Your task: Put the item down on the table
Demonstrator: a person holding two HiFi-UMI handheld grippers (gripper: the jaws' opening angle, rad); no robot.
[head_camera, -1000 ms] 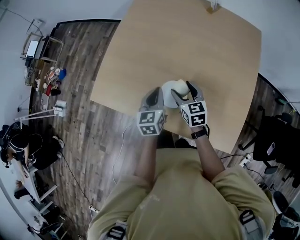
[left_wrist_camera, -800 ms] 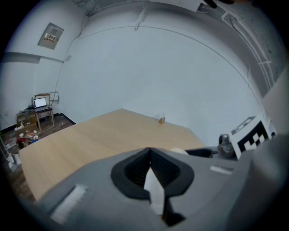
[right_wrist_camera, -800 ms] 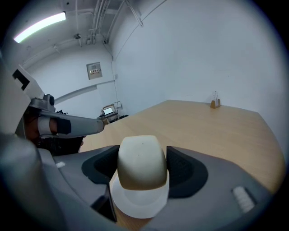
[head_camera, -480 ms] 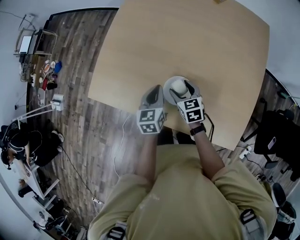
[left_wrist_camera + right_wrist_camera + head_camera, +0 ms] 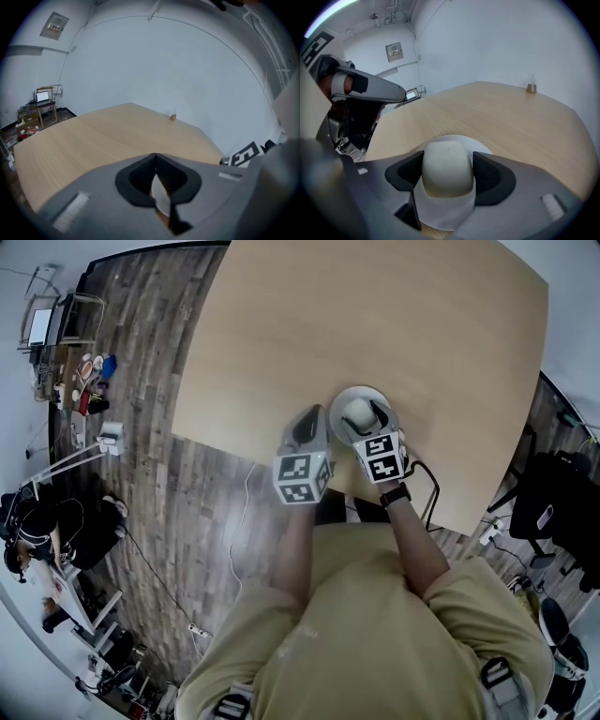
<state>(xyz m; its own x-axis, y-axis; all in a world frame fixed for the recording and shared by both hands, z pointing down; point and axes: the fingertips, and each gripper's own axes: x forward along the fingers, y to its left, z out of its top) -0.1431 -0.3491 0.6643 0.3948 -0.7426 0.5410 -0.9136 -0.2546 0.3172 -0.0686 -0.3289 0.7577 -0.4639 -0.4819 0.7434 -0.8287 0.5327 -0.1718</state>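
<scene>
A cream, dome-shaped item (image 5: 447,168) sits between the pads of my right gripper (image 5: 447,171), which is shut on it. The item is over the middle of a white plate (image 5: 440,211) that lies near the table's front edge. From the head view the item (image 5: 358,412) shows as a pale round on the plate (image 5: 339,401), with the right gripper (image 5: 362,420) around it. My left gripper (image 5: 307,420) is just left of the plate, jaws closed tip to tip (image 5: 156,157). A sliver of the white plate (image 5: 160,194) shows through the gap behind the tips.
The light wooden table (image 5: 375,324) stretches far ahead and to both sides. A small brown stand (image 5: 530,87) is at its far edge, also in the left gripper view (image 5: 172,117). Cluttered desks (image 5: 80,381) and wood floor lie to the left.
The right gripper with the cream item has shifted a little farther onto the plate and the item now sits level over it. The left gripper has stayed beside the plate.
</scene>
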